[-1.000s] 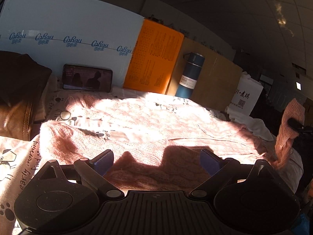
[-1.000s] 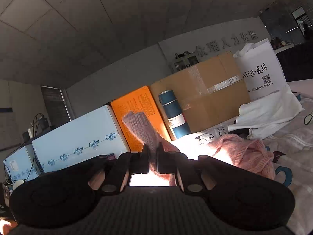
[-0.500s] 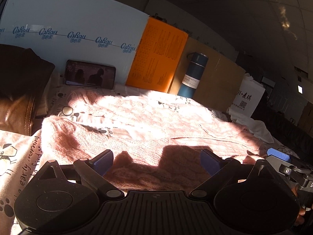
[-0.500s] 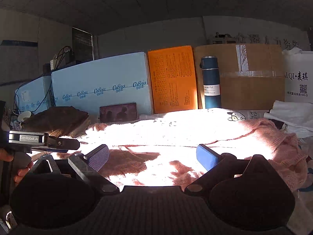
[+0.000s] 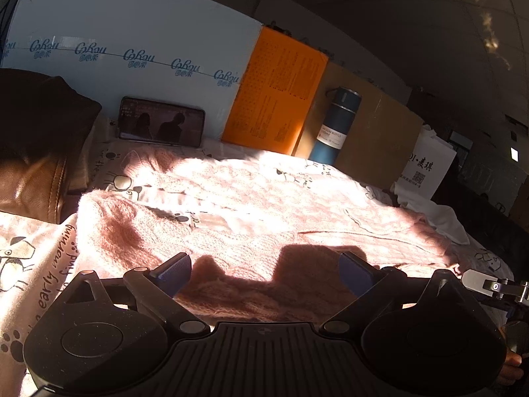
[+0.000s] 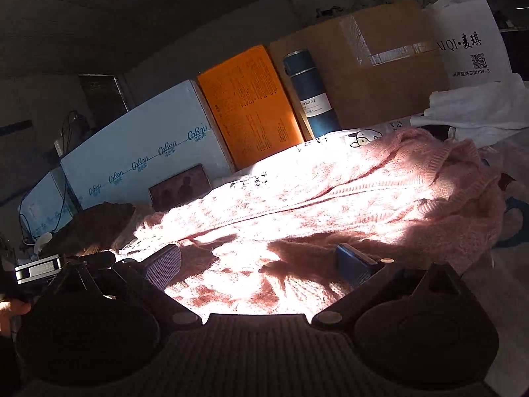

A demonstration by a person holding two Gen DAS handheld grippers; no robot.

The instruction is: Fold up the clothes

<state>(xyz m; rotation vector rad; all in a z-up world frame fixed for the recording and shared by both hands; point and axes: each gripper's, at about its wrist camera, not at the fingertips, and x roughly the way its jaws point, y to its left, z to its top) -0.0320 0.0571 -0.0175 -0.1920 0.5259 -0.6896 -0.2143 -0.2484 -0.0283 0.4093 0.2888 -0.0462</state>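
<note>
The pink sweater [image 5: 264, 205] lies spread flat on a printed sheet [image 5: 29, 258] with cartoon animals and lettering, bright sunlight falling across its middle. In the left wrist view the left tool [image 5: 264, 269] hangs just above the near edge of the sweater with its two blue-padded fingers [image 5: 175, 269] spread wide, nothing between them. Their shadows fall on the knit just ahead. In the right wrist view the right tool [image 6: 259, 263] is likewise spread wide over the near part of the sweater [image 6: 330, 198], holding nothing; whether its pads touch the knit cannot be told. On the right side of that view the sweater bunches into a rumpled heap [image 6: 463, 178].

Beyond the sweater stands a row of things. A phone [image 5: 161, 121] leans against a pale blue box [image 5: 132, 53] printed with a repeated logo. Next to that box is an orange box [image 5: 277, 99], then a blue bottle [image 5: 335, 125] standing upright in front of a brown cardboard box [image 5: 380, 132], and further along a white bag [image 5: 426, 168] with a QR code. A white cloth [image 6: 476, 106] lies crumpled beyond the sweater's bunched end, below the white bag. To the left of the sweater sits a brown leather item [image 5: 36, 165], partly in shadow. Part of the right tool's metal frame [image 5: 492, 284] shows at the right edge of the left wrist view.
</note>
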